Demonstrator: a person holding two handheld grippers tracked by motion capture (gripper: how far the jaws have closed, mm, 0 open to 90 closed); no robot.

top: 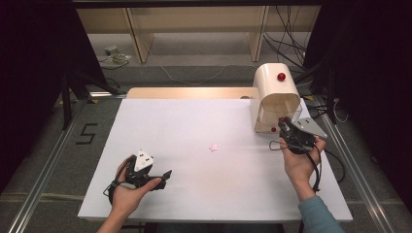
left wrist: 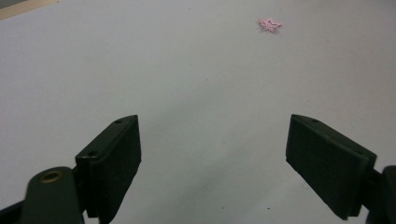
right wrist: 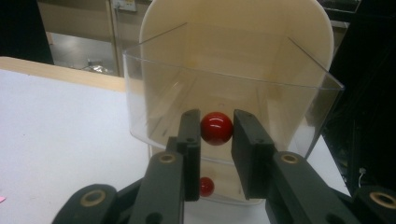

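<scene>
A cream domed box [top: 268, 83] stands at the table's far right, with a clear plastic bin [right wrist: 187, 88] set in its front. My right gripper [right wrist: 216, 133] is shut on the bin's red knob [right wrist: 216, 127], one jaw on each side of it. From above, the right gripper [top: 283, 122] sits against the box's front. A smaller red knob [right wrist: 206, 186] shows lower down. My left gripper [left wrist: 212, 154] is open over bare white table, and the high view has the left gripper [top: 164, 175] near the front left. A small pink star-shaped piece [top: 213, 147] lies mid-table; the pink piece [left wrist: 270, 24] is far ahead of the left jaws.
Another red knob [top: 281, 76] sits on top of the box. The white table [top: 194, 121] has a wooden strip [top: 189, 92] along its far edge. Cables [top: 291, 43] and shelf legs lie on the floor beyond, and dark frames stand at both sides.
</scene>
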